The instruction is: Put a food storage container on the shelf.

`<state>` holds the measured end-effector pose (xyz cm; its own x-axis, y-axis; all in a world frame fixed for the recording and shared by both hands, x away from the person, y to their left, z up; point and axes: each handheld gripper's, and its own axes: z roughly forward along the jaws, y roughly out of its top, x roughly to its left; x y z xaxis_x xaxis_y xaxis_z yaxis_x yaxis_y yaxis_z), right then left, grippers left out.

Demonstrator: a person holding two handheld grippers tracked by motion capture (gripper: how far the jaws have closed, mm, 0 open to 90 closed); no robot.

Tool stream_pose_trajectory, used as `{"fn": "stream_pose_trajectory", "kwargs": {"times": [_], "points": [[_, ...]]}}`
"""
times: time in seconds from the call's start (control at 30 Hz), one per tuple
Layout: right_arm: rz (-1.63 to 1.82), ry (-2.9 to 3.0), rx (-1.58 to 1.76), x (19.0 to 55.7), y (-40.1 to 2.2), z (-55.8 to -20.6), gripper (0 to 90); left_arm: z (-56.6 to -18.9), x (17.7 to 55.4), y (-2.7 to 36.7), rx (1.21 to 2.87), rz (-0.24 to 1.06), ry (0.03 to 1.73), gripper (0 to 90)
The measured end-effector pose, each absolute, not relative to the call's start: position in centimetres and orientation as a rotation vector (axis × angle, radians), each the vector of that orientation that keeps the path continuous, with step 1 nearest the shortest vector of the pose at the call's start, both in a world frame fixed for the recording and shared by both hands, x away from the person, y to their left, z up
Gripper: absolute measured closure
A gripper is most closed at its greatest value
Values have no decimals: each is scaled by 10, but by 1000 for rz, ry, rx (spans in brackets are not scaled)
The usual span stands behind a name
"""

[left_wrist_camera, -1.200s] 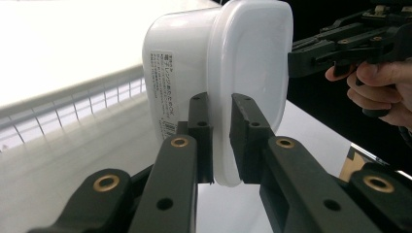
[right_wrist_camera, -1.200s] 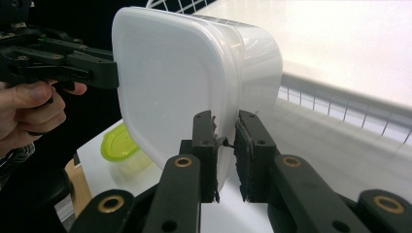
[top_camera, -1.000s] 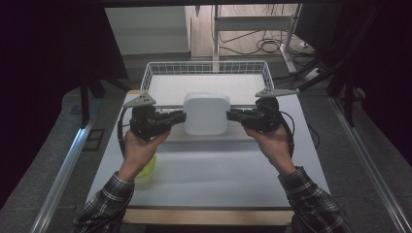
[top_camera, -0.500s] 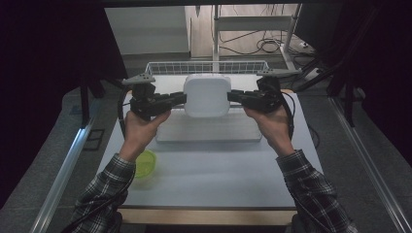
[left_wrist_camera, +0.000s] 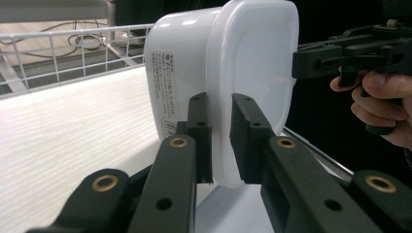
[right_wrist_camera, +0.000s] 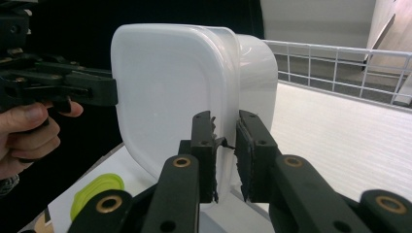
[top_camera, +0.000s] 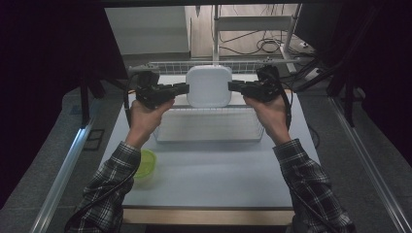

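A white, rounded-square plastic container point(top_camera: 209, 86) hangs in the air above the white wire basket point(top_camera: 209, 138), near its far side. My left gripper point(top_camera: 183, 88) is shut on the container's left rim and my right gripper point(top_camera: 232, 87) on its right rim. In the left gripper view the jaws of the left gripper point(left_wrist_camera: 221, 104) pinch the rim of the container point(left_wrist_camera: 243, 68), with the right gripper point(left_wrist_camera: 303, 63) at the far side. In the right gripper view the right gripper point(right_wrist_camera: 226, 121) clamps the rim of the container point(right_wrist_camera: 165, 87), opposite the left gripper point(right_wrist_camera: 109, 92).
A green lid point(top_camera: 145, 162) lies on the pale table point(top_camera: 218, 179) at the front left, by the left sleeve; the green lid point(right_wrist_camera: 97, 194) also appears below the container. Basket wires point(left_wrist_camera: 73, 43) stand behind the container. Dark curtains and a metal rack ring the table.
Both hands have carried the container up and away from the person, from over the basket's middle to over its far side. Both grips are unchanged.
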<state>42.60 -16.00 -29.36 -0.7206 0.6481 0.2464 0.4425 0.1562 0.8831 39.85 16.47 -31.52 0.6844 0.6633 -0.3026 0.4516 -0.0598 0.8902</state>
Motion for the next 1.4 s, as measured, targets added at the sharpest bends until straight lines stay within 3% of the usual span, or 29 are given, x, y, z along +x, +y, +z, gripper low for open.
{"fn": "stream_pose_trajectory", "kwargs": {"times": [0.33,0.8,1.4], "points": [[1576,2249,1087,436,-155,-296,754,-321,408,166,1698,210,919,769],[1530,2242,1081,447,-146,-299,639,-318,421,154,1733,311,937,587],[1469,2226,1107,459,-140,-303,553,-321,438,150,1751,332,984,540]]}}
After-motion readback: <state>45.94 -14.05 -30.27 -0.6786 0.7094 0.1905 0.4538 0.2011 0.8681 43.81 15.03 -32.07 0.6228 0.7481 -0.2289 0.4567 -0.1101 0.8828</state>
